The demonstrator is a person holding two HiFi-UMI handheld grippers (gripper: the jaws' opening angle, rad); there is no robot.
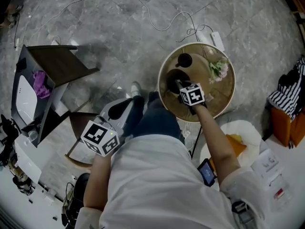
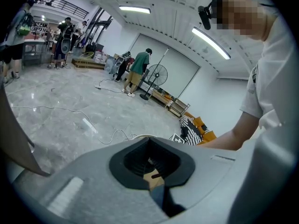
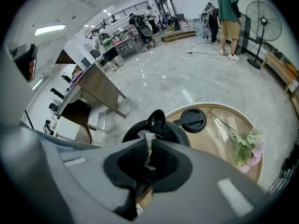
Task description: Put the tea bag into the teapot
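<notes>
White tea bag [image 3: 145,136] between the tight-pressed jaws of the right hand-held gripper [image 3: 148,148], above the black teapot [image 3: 177,130]

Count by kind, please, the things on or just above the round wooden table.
black round teapot: 1
black round lid: 1
pink flower bunch: 1
pale paper tea bag: 1
Total: 4
</notes>
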